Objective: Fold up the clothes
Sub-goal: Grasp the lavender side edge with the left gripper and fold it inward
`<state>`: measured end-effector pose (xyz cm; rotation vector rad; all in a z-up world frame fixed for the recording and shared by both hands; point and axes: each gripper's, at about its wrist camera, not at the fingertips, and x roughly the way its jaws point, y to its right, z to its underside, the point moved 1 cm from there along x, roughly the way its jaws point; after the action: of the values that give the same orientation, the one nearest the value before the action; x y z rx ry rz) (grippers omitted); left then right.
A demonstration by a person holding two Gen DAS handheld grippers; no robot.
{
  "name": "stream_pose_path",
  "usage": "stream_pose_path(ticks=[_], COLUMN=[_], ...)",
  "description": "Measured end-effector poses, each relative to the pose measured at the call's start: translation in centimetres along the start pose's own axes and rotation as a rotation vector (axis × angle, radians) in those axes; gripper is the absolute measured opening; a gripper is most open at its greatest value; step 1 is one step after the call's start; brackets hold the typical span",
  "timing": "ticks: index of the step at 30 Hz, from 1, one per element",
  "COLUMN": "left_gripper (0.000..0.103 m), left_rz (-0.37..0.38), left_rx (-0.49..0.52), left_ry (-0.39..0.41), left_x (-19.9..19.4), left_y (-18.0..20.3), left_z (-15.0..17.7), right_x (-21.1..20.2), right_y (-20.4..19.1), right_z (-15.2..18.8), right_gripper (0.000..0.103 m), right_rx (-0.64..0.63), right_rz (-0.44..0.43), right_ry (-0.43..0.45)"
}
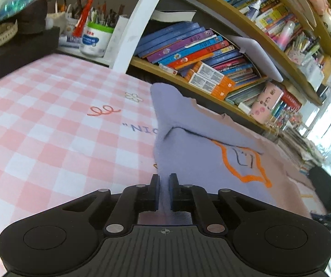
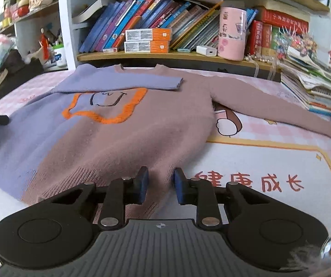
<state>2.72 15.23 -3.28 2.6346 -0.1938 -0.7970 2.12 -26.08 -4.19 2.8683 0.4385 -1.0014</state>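
Left tongs (image 1: pixel 164 182) at the lower centre of the left wrist view, nearly closed, blue pads pinching a fold of the lilac side of the sweater (image 1: pixel 188 143) and lifting it off the pink checked cloth (image 1: pixel 50 127) on the desk. From that grip, fabric rising in a ridge toward mid-frame; orange outline motif (image 1: pixel 246 168) just right of it. Bookshelf (image 1: pixel 211 53) crowded with books across the upper right; pen pot (image 1: pixel 95 39) at upper left.

In the right wrist view, sweater (image 2: pixel 142 124) spread across the middle of the frame, lilac on the left, dusty pink on the right. Lilac sleeve (image 2: pixel 128 80) folded across the chest below the neckline; pink sleeve (image 2: pixel 269 106) stretched out toward the right edge. Right tongs (image 2: pixel 161 184) at lower centre, parted with a clear gap, gripping nothing, hovering at the sweater's ribbed hem. Pink cup (image 2: pixel 232 34) on the shelf, upper right. Black tip of the left tongs at the far left edge.
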Motion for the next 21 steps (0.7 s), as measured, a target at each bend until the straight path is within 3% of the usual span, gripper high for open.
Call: stream_pose_path(ticks=[1,2,4,5,6,8,10,15,19,21], left_gripper=[0.016,0.026,0.058,0.084,0.093,0.093,0.096,0.1,0.103,0.103], left_rz=[-0.038,-0.087,-0.136,-0.115,-0.076,-0.008,0.012,-0.079,-0.1,-0.097], left_rx=[0.02,0.051,0.132,0.168,0.206,0.284,0.367,0.465,0.503,0.535], left_ry=[0.012,0.033,0.092,0.126,0.156,0.173,0.152,0.072,0.074,0.072], left_x=[-0.4,-0.8,-1.8,-2.2,-2.4,-2.2,-1.0,1.7,1.7,1.8], left_y=[0.3,0.9,2.6,3.5,4.4,5.9,7.4,8.5,8.8,9.1], left_z=[0.0,-0.1,-0.3,-0.3,-0.3,-0.4,-0.2,0.4,1.0,1.5], right_x=[0.0,-0.1,-0.3,-0.4,-0.4,-0.4,-0.3,0.5,1.9,2.8], right_y=[0.0,0.2,0.7,1.1,1.7,3.0,4.8,10.4,15.6,17.6], right_z=[-0.1,-0.1,-0.2,-0.2,-0.4,-0.7,-1.3,-3.4,-5.2,-6.0], right_gripper=[0.024,0.029,0.04,0.042,0.042,0.046,0.053,0.06,0.06,0.06], right_rx=[0.001,0.005,0.015,0.02,0.034,0.071,0.123,0.306,0.525,0.556], right_rz=[0.003,0.009,0.033,0.052,0.068,0.097,0.125,0.183,0.214,0.265], right_ry=[-0.001,0.002,0.011,0.017,0.021,0.026,0.04,0.053,0.041,0.018])
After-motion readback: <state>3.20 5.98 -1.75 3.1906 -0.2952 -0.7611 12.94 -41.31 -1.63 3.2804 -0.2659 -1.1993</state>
